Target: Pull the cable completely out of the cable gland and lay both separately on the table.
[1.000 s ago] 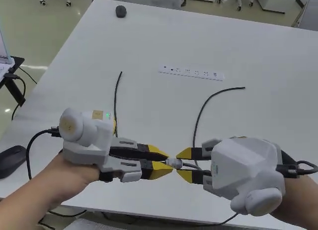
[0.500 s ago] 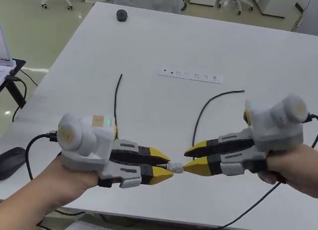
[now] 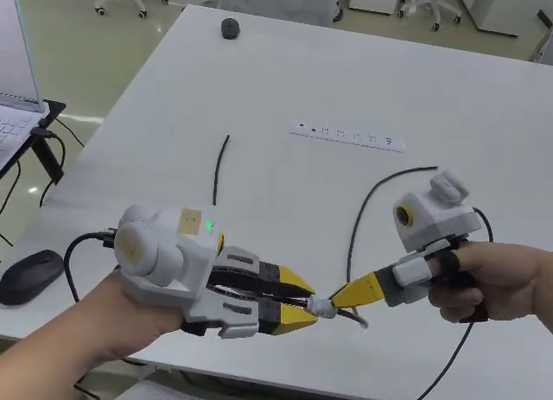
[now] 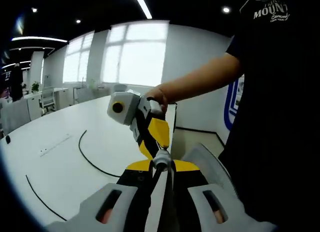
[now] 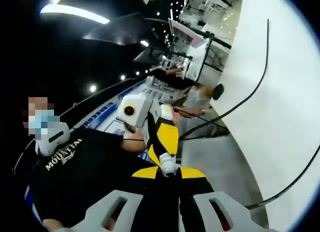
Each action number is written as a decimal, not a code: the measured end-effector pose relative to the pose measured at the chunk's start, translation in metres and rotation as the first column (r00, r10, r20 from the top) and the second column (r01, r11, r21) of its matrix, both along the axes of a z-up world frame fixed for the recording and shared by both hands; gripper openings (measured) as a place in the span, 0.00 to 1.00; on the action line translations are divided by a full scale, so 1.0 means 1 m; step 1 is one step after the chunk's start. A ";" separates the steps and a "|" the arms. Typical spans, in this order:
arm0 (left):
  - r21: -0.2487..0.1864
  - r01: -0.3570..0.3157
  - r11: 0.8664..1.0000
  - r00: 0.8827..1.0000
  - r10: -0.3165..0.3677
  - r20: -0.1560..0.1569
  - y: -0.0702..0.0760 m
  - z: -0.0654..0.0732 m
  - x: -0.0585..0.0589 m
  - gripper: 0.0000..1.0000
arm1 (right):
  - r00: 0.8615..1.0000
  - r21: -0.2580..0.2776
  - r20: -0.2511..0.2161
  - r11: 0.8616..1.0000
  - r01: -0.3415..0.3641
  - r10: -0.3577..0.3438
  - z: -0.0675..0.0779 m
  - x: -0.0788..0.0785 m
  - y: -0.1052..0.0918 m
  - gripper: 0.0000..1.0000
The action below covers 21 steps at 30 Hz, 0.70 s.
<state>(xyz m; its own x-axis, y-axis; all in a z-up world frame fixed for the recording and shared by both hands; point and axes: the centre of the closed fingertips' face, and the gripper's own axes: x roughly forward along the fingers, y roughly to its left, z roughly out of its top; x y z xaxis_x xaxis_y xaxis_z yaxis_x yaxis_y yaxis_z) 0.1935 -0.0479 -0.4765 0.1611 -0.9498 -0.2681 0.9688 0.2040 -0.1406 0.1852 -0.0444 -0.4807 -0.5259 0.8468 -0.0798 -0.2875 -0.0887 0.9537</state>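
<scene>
A small pale cable gland [image 3: 323, 307] hangs in the air just above the table's near edge. My left gripper [image 3: 308, 307] is shut on it, and the gland [image 4: 161, 160] sits between its yellow tips in the left gripper view [image 4: 161, 166]. My right gripper [image 3: 347, 295] meets it from the right, tip to tip, and is shut on the black cable [image 3: 352, 236] right at the gland. The gland [image 5: 167, 166] also sits just ahead of the right gripper's own tips [image 5: 169, 173]. From there the cable curves away across the white table [image 3: 259, 89].
A second, short black cable [image 3: 219, 168] lies on the table to the left. A white power strip [image 3: 350, 138] lies farther back, with a dark mouse [image 3: 231, 27] at the far end. Another mouse [image 3: 30, 275] sits at the left edge, beside a laptop [image 3: 13, 80].
The right gripper has rolled over, so its camera box went from underneath to on top, while its tips stayed at the gland. The left gripper kept its hold.
</scene>
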 end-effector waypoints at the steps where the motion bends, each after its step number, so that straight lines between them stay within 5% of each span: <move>1: 0.001 0.003 1.000 1.000 -0.003 0.003 0.000 0.000 0.000 0.15 | 1.000 0.000 -0.004 1.000 -0.006 0.006 -0.001 -0.002 0.000 0.11; 8: 0.010 0.033 0.999 0.999 -0.033 0.025 -0.004 0.004 -0.001 0.15 | 0.996 0.017 -0.081 0.999 -0.046 0.047 0.005 -0.005 -0.003 0.09; 11: 0.015 0.045 0.999 0.999 -0.046 0.028 -0.006 0.003 -0.002 0.15 | 0.994 0.017 -0.074 0.997 -0.076 0.077 0.005 -0.009 -0.004 0.08; 14: 0.024 0.036 0.999 0.999 -0.036 0.016 -0.006 -0.002 0.001 0.15 | 0.996 0.035 0.061 0.997 -0.073 0.071 0.000 -0.005 -0.004 0.07; 18: 0.002 0.005 1.000 1.000 -0.005 -0.016 -0.002 -0.003 0.005 0.15 | 0.984 0.034 0.175 0.999 -0.040 0.033 0.001 -0.001 -0.002 0.07; 19: 0.001 -0.002 1.000 1.000 0.002 -0.022 -0.001 -0.003 0.006 0.15 | 0.973 0.039 0.229 0.999 -0.031 0.022 0.001 0.000 -0.001 0.07; 21: -0.009 -0.013 1.000 0.999 0.013 -0.053 0.000 -0.004 0.006 0.15 | 0.917 0.052 0.398 0.998 -0.036 0.012 0.000 0.001 0.000 0.07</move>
